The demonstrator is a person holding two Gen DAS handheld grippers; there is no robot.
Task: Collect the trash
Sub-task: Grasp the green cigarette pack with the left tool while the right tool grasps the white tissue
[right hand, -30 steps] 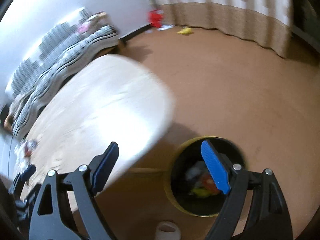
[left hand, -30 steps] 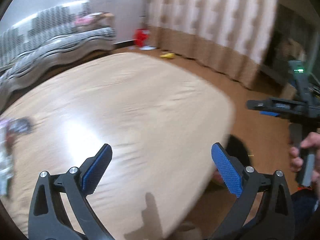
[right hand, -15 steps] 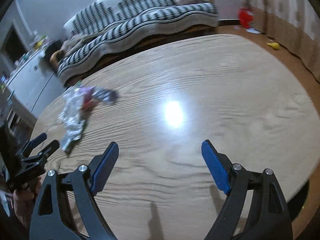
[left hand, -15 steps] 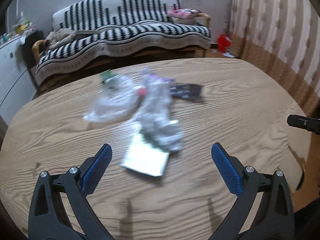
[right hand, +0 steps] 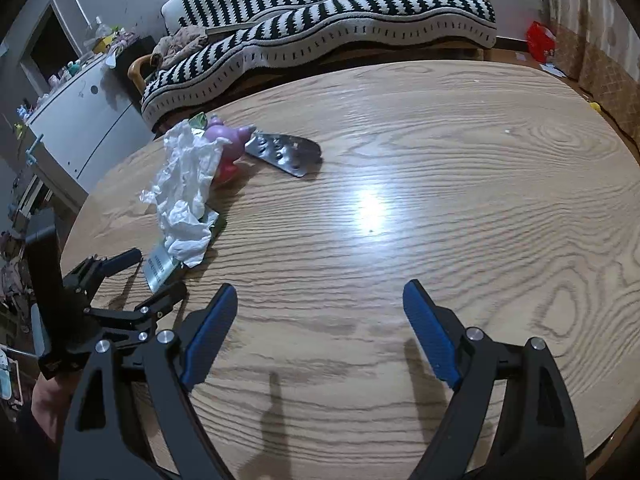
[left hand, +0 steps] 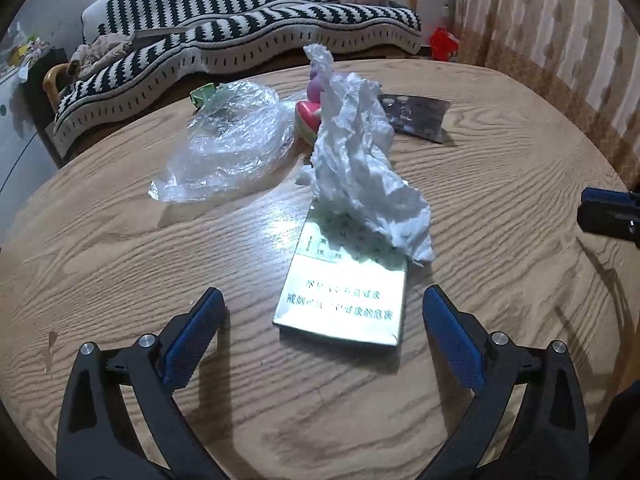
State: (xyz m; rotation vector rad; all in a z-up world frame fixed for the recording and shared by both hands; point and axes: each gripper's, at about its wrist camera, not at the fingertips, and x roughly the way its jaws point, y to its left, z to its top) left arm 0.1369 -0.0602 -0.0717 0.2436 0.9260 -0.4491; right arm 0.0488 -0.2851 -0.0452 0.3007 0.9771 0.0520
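Observation:
Trash lies in a pile on the wooden table (left hand: 500,184). A flat silver-green cigarette pack (left hand: 344,292) lies just ahead of my left gripper (left hand: 320,320), which is open and empty, its fingers on either side of the pack's near end. A crumpled white tissue (left hand: 360,168) rests on the pack's far end. Behind are a clear plastic bag (left hand: 228,144), a pink toy (left hand: 310,114) and a silver blister pack (left hand: 416,118). My right gripper (right hand: 316,320) is open and empty over bare table (right hand: 440,200), right of the pile. The tissue (right hand: 184,192) and the left gripper (right hand: 136,280) show there too.
A striped sofa (left hand: 240,36) stands behind the table. A white cabinet (right hand: 80,120) is at the left and curtains (left hand: 560,40) at the right. The right gripper's tip (left hand: 608,212) shows at the right edge of the left wrist view.
Both grippers swung left from the floor and bin side to the table. The left gripper then moved in close to the cigarette pack. Both stayed open.

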